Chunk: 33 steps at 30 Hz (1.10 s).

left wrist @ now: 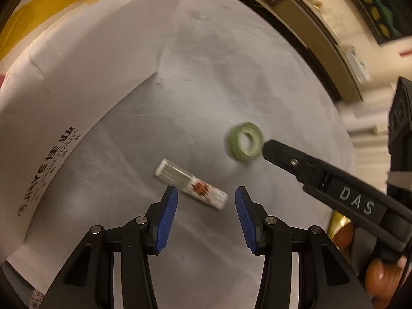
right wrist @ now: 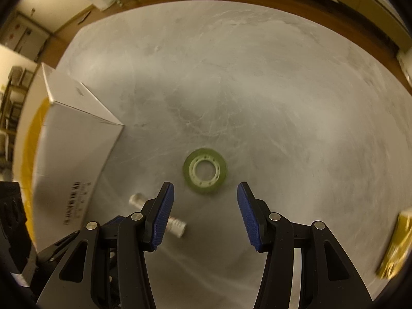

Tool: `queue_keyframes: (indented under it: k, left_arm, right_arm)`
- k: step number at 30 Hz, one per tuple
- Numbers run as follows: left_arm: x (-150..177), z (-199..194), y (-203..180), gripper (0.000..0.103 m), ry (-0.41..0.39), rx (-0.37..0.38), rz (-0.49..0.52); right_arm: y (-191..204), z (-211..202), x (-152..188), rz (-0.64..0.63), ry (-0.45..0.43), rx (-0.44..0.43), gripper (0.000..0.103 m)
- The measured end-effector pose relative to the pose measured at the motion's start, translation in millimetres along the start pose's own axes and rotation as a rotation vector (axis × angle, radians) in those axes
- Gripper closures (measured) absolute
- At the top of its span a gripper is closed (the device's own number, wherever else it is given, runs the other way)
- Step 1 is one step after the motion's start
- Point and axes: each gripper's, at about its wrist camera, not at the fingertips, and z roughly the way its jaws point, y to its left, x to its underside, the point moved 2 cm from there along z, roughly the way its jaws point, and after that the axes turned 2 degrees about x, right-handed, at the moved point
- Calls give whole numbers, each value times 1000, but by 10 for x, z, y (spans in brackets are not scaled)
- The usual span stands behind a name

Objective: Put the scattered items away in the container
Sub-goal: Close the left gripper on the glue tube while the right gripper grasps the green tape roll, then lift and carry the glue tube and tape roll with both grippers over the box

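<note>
Above grey table (right wrist: 257, 77), right claw (right wrist: 206, 213) spread over tape roll (right wrist: 205, 171), nothing gripped

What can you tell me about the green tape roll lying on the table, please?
The green tape roll is a small ring of translucent green tape wound on a pale plastic core with small holes around its hub. It lies flat on the grey table, apart from the white box. It sits just ahead of the open right tongs, untouched as far as this view shows.

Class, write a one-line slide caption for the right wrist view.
Open right gripper poised over a green tape roll on the grey table, white box alongside.
</note>
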Motion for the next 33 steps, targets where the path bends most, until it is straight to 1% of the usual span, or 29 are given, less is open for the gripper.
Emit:
queue_keyframes:
  k: [6, 7, 9, 13, 14, 15, 16, 22, 29, 33]
  left_arm:
    - [88, 187, 161, 55, -29, -54, -62]
    - [97, 182, 164, 52, -46, -55, -58]
    - [104, 190, 141, 51, -67, -63, -37]
    - [87, 216, 55, 50, -110, -89, 17]
    - [83, 223, 14, 52, -119, -103, 42]
    - [71, 225, -26, 77, -120, -108, 63]
    - [66, 231, -51, 84, -117, -100, 77]
    - [134, 86, -59, 85, -138, -26, 80]
    - [283, -232, 18, 85, -136, -14, 110]
    - [289, -437, -27, 85, -128, -9, 140]
  right_arm:
    - [123, 231, 3, -128, -6, 52, 48]
    - [130, 277, 13, -139, -2, 57, 48]
    - [135, 361, 26, -154, 3, 67, 48]
    - [133, 399, 4, -175, -39, 95, 46]
    - [131, 399, -3, -178, -47, 104, 49]
    - [126, 399, -7, -180, -55, 112, 52]
    - [122, 398, -5, -182, -61, 115, 53]
    - [22, 363, 65, -151, -76, 99, 53]
    - [-81, 105, 195, -55, -83, 49, 53]
    - [-8, -137, 277, -23, -82, 22, 53]
